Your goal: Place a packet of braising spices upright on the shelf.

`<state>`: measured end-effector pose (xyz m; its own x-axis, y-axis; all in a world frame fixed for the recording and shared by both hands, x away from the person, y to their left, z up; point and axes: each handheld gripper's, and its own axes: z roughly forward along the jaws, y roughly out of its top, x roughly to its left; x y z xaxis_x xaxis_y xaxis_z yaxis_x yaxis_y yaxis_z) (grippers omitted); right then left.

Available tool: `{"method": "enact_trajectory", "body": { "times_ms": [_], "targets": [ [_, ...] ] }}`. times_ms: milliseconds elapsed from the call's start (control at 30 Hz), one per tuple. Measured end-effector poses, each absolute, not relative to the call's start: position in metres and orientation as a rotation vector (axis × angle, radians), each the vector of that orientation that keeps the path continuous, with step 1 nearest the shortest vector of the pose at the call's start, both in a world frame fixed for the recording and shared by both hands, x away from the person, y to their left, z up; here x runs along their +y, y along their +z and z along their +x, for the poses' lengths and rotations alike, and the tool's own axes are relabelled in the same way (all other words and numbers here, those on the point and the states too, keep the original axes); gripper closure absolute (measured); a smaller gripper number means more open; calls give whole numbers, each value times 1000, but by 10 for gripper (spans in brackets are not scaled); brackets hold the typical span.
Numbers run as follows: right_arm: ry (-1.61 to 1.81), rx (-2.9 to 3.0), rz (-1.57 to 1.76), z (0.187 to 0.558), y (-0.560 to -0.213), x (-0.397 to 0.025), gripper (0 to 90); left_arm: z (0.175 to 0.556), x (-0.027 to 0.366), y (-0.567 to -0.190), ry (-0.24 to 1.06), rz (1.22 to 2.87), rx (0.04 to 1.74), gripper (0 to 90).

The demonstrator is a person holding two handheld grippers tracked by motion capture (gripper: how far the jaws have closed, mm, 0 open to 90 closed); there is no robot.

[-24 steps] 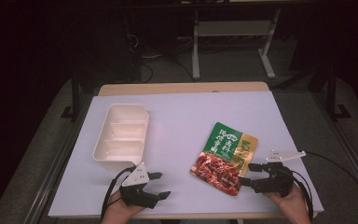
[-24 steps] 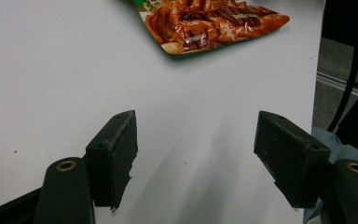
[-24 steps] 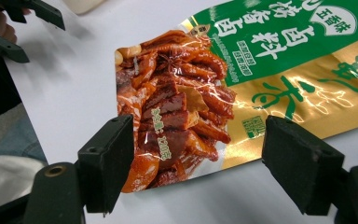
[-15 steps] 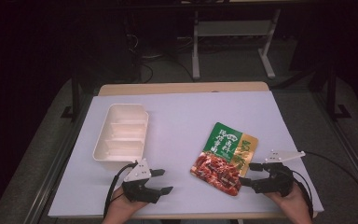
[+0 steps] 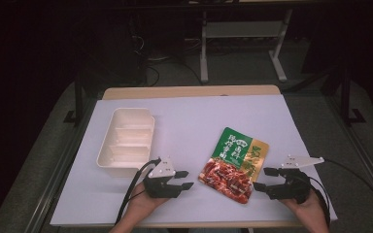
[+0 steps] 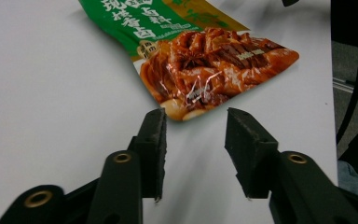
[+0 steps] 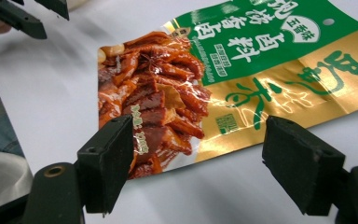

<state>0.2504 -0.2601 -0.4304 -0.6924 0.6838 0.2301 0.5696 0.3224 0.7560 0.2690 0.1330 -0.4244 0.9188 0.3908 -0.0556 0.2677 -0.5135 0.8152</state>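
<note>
Glossy printed foil, green and gold with a picture of braised meat at its near end, makes up the pouch (image 5: 235, 162), which lies flat on the white surface (image 5: 189, 121) toward the near right, between the two tongs and well apart from the cream divided tray (image 5: 126, 141) at the left. It looks light, soft and slippery; the sealed edges and corners seem the best places to take hold, since the middle (probably holding loose contents) would likely sag or slide out of a pinch, and lying so flat it offers little to get a jaw under. The left tongs (image 5: 184, 178) sit just to the left of the pouch's near corner, jaws moderately apart and holding nothing; in the left gripper view the left tongs (image 6: 195, 140) aim at that rounded corner, close to it but, as far as I can tell, not touching. The right tongs (image 5: 267, 178) rest just to the right of the pouch's near right edge, and in the right gripper view the right tongs (image 7: 196, 154) are spread wider, the jaws bracketing that edge, empty, with the foil lying beyond their tips.
</note>
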Motion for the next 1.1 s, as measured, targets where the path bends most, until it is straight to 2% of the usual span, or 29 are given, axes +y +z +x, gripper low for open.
{"method": "enact_trajectory", "body": {
  "times_ms": [533, 1100],
  "targets": [
    [1275, 2395, 1256, 257, -435, -270, 241, 299, 90, -424, 110, 2206, 438, 835],
    [1247, 2368, 1309, 263, -438, -270, 216, 306, 66, -442, 82, 2310, 436, 894]
  ]
}}
